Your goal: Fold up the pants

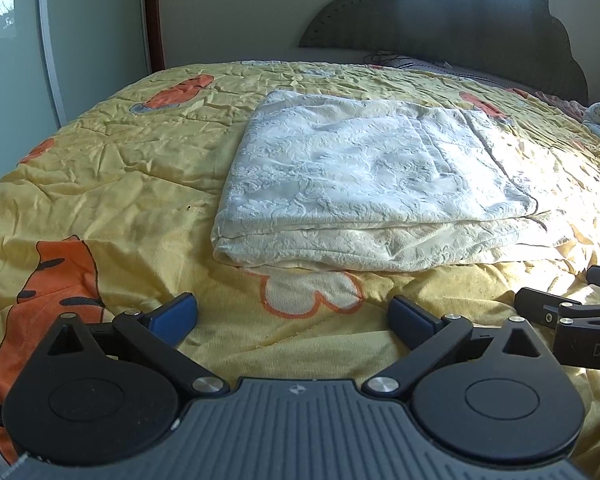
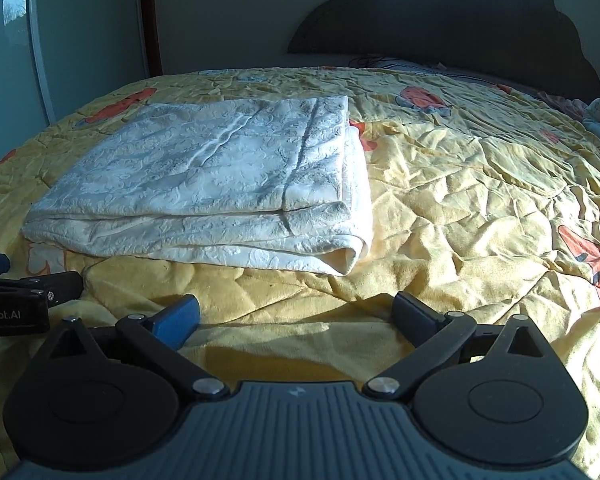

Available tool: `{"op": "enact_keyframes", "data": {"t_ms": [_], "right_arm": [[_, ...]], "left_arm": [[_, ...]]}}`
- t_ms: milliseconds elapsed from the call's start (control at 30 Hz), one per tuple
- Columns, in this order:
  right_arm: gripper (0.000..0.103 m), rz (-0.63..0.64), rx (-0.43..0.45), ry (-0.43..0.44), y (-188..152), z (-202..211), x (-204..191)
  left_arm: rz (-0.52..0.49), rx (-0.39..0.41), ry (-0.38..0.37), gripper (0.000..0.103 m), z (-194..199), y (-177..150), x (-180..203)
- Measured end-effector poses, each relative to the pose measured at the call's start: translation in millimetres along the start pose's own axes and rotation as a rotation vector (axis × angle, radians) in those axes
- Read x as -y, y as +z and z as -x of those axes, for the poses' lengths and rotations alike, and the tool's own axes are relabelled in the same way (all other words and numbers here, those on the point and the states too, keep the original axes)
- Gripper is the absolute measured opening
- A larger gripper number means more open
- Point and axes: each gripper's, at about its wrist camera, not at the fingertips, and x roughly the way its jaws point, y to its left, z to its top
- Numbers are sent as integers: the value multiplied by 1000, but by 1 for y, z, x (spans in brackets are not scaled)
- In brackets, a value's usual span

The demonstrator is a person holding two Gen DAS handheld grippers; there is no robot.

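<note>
- The cream pants (image 1: pixel 364 184) lie folded into a flat, layered rectangle on the yellow quilt (image 1: pixel 112 184), out in the middle of the bed.
- The left gripper (image 1: pixel 294 318) has its jaws spread wide, nothing between them; the pants' near fold is just beyond its tips.
- The right gripper (image 2: pixel 296 316) is also wide apart and empty, with the pants ahead and to its left.

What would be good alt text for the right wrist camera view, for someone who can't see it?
A cream textured pair of pants lies folded into a flat rectangle on a wrinkled yellow bedspread with orange cartoon prints. The right gripper sits open in the foreground, holding nothing, short of the pants, and part of the left gripper shows at the left edge.
</note>
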Motion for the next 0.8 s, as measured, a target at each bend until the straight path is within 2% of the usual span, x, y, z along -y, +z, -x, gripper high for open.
{"op": "enact_keyframes", "data": {"t_ms": [800], "right_arm": [[103,-11,4,12,0,1,2]], "left_arm": [[0,0,0,103,0,0,0]]}}
